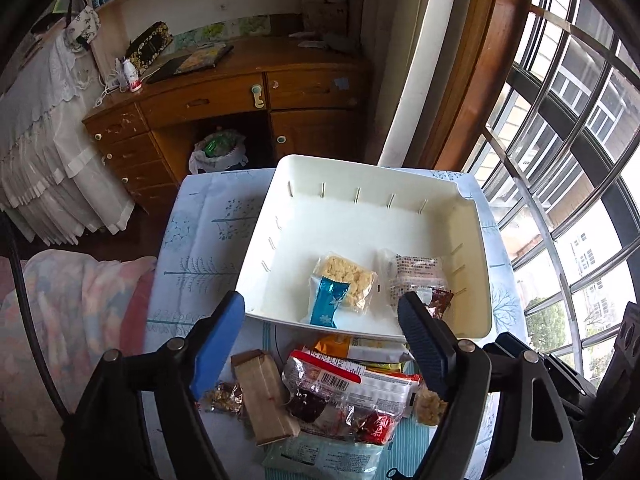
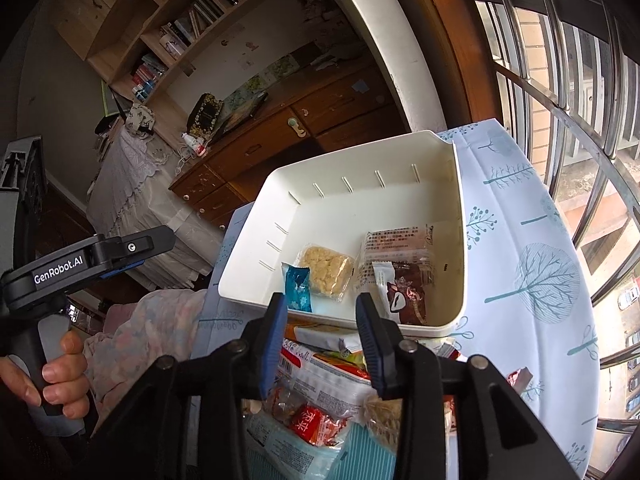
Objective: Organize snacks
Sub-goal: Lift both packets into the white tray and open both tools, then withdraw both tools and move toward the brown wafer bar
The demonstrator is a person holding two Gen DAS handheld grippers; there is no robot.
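Grippers over snack pile [image 1: 336, 396], both spread, holding nothing.
White bin [image 1: 472, 280] holds rice crisp pack [image 1: 350, 282], blue packet [image 1: 325, 306]; left gripper [image 1: 320, 320], right gripper [image 2: 322, 312].

Home bedroom: wooden desk [image 1: 224, 100], bookshelves [image 2: 168, 36], bedding [image 1: 60, 300].

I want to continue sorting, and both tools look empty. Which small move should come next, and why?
Probably lower the left tool onto the brown bar in the pile and close on it. Both tools are open and hold nothing; the right tool hovers over the same pile. The bin has few snacks and much free floor, and the bar lies exposed at the pile's edge.
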